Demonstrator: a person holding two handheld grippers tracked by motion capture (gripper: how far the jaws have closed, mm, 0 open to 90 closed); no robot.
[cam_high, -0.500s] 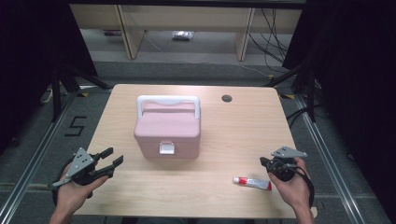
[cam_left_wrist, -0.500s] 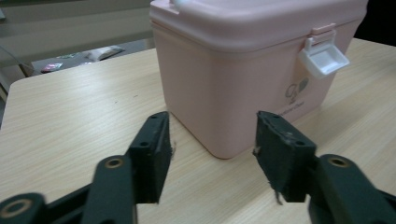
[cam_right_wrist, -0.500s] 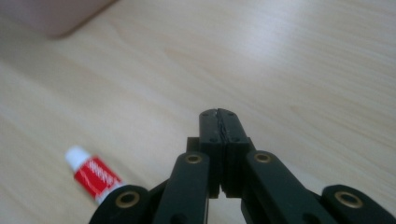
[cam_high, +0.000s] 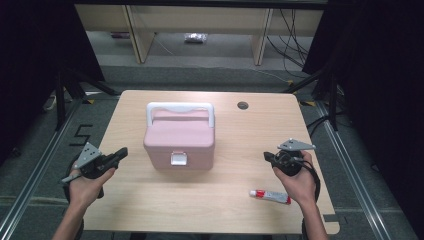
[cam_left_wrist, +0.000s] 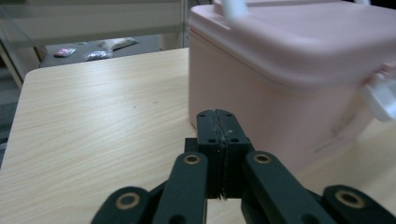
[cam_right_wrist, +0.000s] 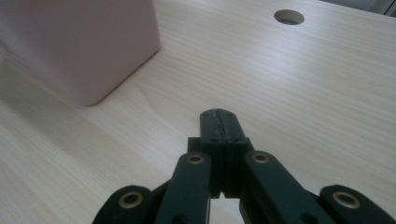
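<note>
One box (cam_high: 179, 137), one tube (cam_high: 270, 196), two tools.

The left gripper (cam_high: 121, 151) has closed: its jaws, spread apart half a second ago, now press together, empty, and point at the pink box (cam_high: 179, 139). The right gripper (cam_high: 267, 156) has lifted slightly away from the tube (cam_high: 270, 196), toward the box.
</note>
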